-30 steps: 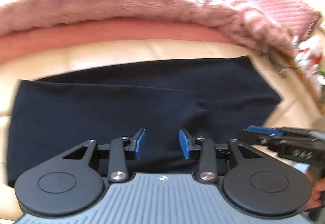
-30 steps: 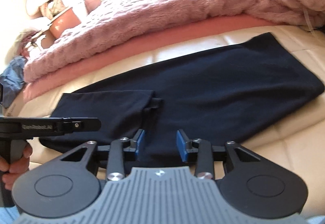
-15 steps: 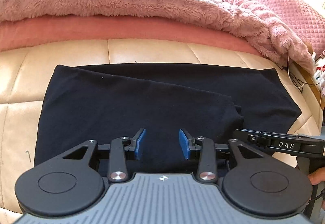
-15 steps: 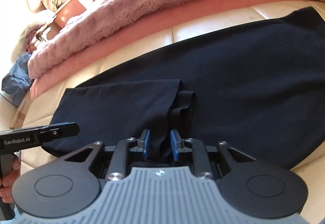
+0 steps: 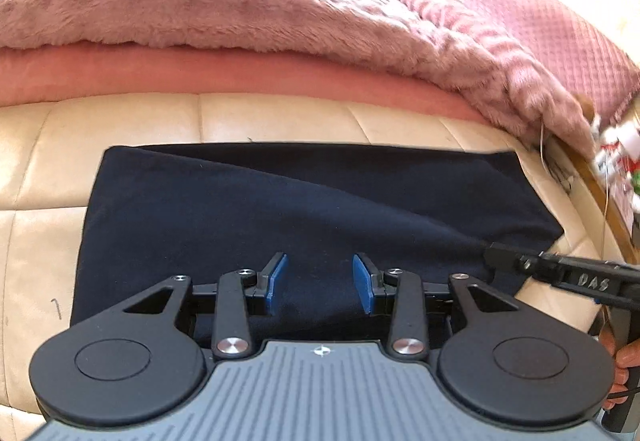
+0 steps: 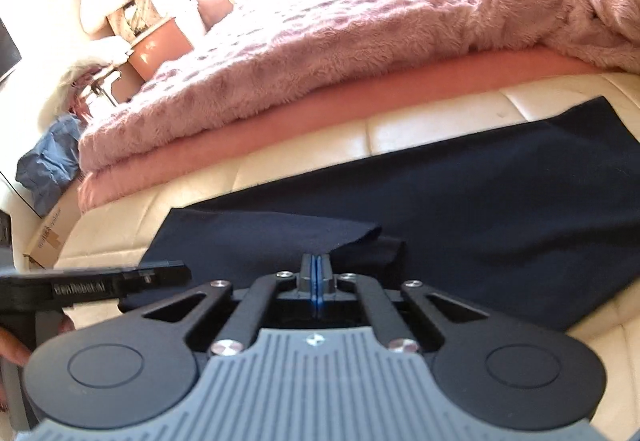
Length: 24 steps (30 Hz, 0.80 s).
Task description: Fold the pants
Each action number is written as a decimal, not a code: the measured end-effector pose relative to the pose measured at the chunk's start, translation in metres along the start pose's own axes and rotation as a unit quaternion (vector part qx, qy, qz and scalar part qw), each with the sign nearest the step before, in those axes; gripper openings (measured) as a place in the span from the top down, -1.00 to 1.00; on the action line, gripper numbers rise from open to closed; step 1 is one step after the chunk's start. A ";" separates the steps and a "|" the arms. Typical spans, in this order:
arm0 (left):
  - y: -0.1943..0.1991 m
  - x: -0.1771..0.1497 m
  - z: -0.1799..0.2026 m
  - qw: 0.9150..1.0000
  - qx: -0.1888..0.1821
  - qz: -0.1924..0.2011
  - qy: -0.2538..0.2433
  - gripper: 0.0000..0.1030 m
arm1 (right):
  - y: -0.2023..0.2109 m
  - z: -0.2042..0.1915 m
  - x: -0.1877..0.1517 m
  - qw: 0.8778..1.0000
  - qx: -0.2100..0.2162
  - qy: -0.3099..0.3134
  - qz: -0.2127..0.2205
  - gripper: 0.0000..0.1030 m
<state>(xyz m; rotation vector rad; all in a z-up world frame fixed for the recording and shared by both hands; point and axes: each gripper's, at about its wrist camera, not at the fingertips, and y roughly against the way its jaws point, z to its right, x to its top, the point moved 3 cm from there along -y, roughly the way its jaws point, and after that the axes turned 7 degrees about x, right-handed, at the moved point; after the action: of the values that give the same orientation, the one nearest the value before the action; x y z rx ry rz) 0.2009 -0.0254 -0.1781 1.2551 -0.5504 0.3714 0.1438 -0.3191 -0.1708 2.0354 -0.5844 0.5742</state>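
Note:
Dark navy pants (image 5: 304, 209) lie flat on the cream quilted surface (image 5: 132, 117), partly folded with one layer over another. My left gripper (image 5: 319, 283) is open, its blue pads (image 5: 276, 281) just above the near edge of the pants, holding nothing. My right gripper (image 6: 315, 273) is shut on the folded edge of the pants (image 6: 480, 209) and lifts it slightly into a ridge. The right gripper also shows in the left wrist view (image 5: 560, 273) at the right edge of the cloth. The left gripper's body shows in the right wrist view (image 6: 100, 285) at the left.
A fluffy pink blanket (image 5: 240, 1) over a salmon sheet (image 5: 200, 73) runs along the far side. A pink quilted pillow (image 5: 540, 9) is at the far right. Clutter, a chair and blue cloth (image 6: 48, 165) stand beyond the bed's left end.
My right gripper has closed fully on the folded edge of the pants and raised it a little. My left gripper stays open and has moved closer to the near edge.

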 end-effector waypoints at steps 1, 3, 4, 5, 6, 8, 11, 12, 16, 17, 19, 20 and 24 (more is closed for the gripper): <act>-0.003 -0.001 0.004 1.000 0.000 -0.003 -0.010 0.17 | 0.000 0.004 -0.004 1.000 -0.004 -0.008 -0.010 1.00; -0.012 -0.003 0.010 1.000 -0.003 -0.014 -0.022 0.17 | -0.006 0.014 -0.017 0.999 -0.016 -0.023 -0.027 1.00; -0.017 -0.005 0.013 0.999 -0.005 -0.021 -0.028 0.17 | -0.011 0.018 -0.023 0.999 -0.020 -0.022 -0.031 1.00; -0.023 -0.006 0.016 0.999 -0.008 -0.029 -0.033 0.17 | -0.017 0.023 -0.028 0.999 -0.022 -0.023 -0.034 1.00; -0.028 -0.008 0.019 0.999 -0.006 -0.036 -0.038 0.17 | -0.022 0.028 -0.032 0.998 -0.022 -0.032 -0.043 1.00; -0.035 -0.010 0.022 0.998 0.000 -0.042 -0.046 0.17 | -0.025 0.034 -0.035 0.997 -0.013 -0.055 -0.049 0.98; -0.044 -0.012 0.021 0.998 -0.001 -0.051 -0.040 0.17 | -0.017 0.035 -0.027 0.998 -0.014 -0.052 -0.027 0.85; -0.046 -0.012 0.020 0.998 0.000 -0.051 -0.038 0.17 | -0.014 0.037 -0.021 0.998 -0.010 -0.055 -0.017 0.77; -0.046 -0.008 0.016 0.999 -0.003 -0.044 -0.028 0.17 | -0.020 0.042 0.000 0.999 -0.008 -0.049 0.002 0.71; -0.046 -0.007 0.015 0.999 0.000 -0.043 -0.028 0.17 | -0.026 0.042 0.005 0.999 -0.006 -0.040 0.004 0.71; -0.046 -0.004 0.012 0.999 0.005 -0.041 -0.026 0.17 | -0.035 0.044 0.009 1.000 -0.004 -0.027 -0.001 0.71; -0.046 -0.002 0.010 0.999 0.006 -0.041 -0.023 0.18 | -0.042 0.044 0.012 1.000 -0.006 -0.019 -0.002 0.71; -0.047 0.001 -0.001 0.999 0.014 -0.039 -0.010 0.17 | -0.057 0.047 0.013 1.000 -0.019 0.003 -0.018 0.72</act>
<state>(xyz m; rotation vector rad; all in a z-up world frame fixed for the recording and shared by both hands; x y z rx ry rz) 0.2277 -0.0380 -0.2152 1.3037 -0.5126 0.3025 0.1960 -0.3351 -0.2224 2.0031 -0.5492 0.5433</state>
